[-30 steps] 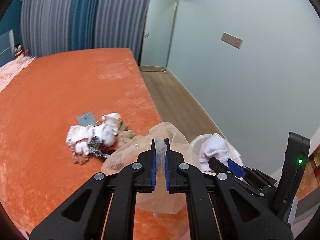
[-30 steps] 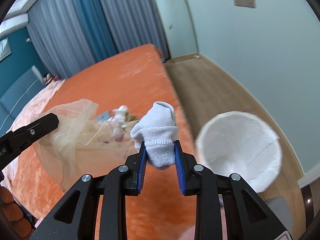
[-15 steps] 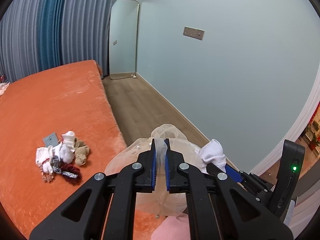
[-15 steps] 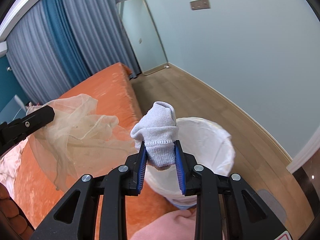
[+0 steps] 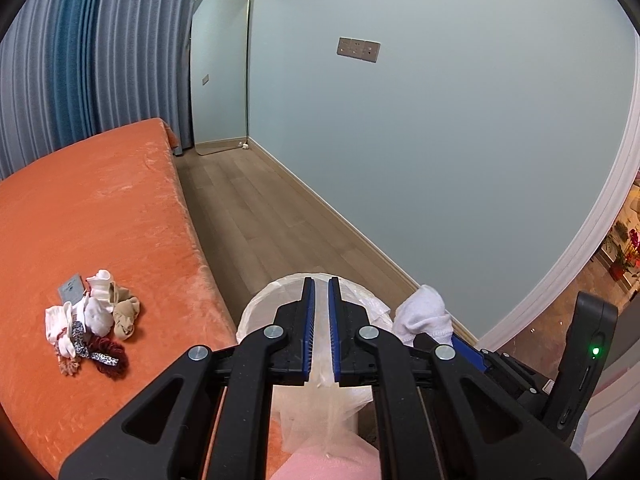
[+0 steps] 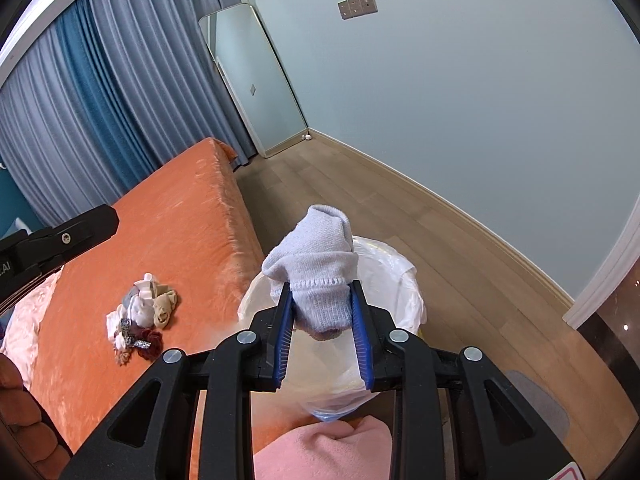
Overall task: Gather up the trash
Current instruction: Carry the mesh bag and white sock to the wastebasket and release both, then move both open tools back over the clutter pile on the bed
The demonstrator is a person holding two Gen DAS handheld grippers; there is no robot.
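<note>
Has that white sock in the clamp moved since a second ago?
Yes. The white sock, then over the orange bed, now sits above the lined bin.

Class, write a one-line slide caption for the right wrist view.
Right gripper holds a white sock above the lined bin beside the orange bed.

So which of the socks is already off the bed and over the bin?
The white sock clamped in the right gripper, above the lined bin. The other socks lie piled on the orange bed.
</note>
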